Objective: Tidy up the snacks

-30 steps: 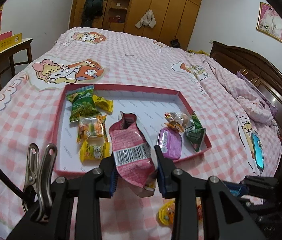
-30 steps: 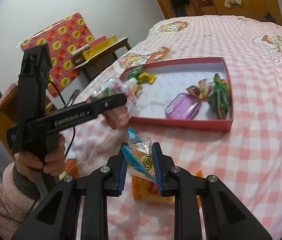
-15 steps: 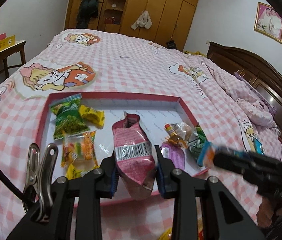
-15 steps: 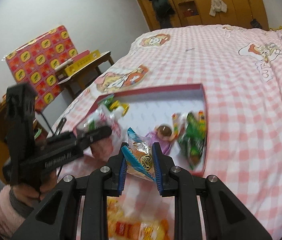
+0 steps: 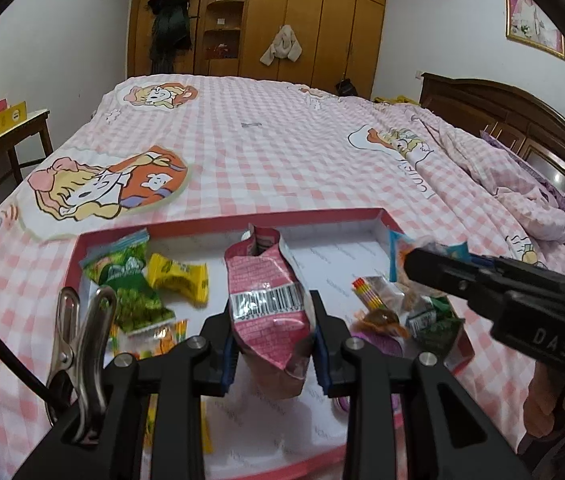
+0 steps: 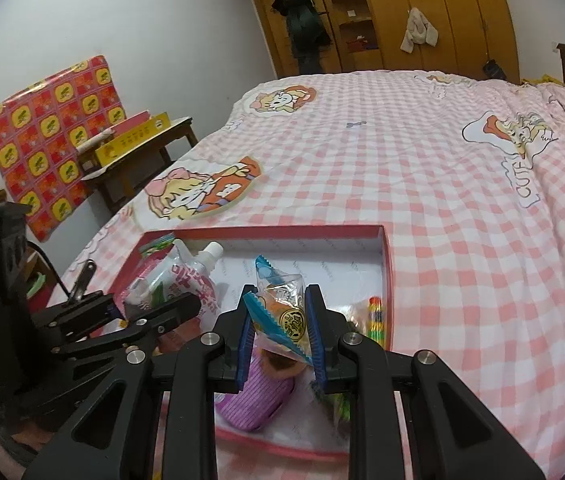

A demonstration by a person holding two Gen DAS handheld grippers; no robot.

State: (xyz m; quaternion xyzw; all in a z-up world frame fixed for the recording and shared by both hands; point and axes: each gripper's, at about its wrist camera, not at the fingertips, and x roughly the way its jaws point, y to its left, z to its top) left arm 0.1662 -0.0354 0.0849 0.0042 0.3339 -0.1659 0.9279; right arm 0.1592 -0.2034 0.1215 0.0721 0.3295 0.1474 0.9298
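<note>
My left gripper point(image 5: 272, 344) is shut on a pink spouted pouch point(image 5: 268, 292) and holds it over the middle of the red-rimmed tray point(image 5: 322, 215). My right gripper point(image 6: 280, 338) is shut on a clear, blue-edged snack packet point(image 6: 282, 312) above the tray's right part point(image 6: 387, 264). The right gripper point(image 5: 482, 280) also shows in the left wrist view, and the left gripper point(image 6: 150, 312) with the pouch point(image 6: 186, 280) in the right wrist view. In the tray lie green packets point(image 5: 126, 284), a yellow packet point(image 5: 176, 276), a purple pack point(image 6: 256, 392) and candies point(image 5: 378, 308).
The tray rests on a pink checked bedspread point(image 5: 282, 152) with cartoon prints. A wooden side table point(image 6: 138, 152) with yellow boxes stands left of the bed. A wardrobe point(image 5: 282, 20) is at the back, a dark headboard point(image 5: 502, 108) at the right.
Both grippers have moved forward over the tray with their packets. The right gripper has moved from the bedspread in front of the tray to above its right part.
</note>
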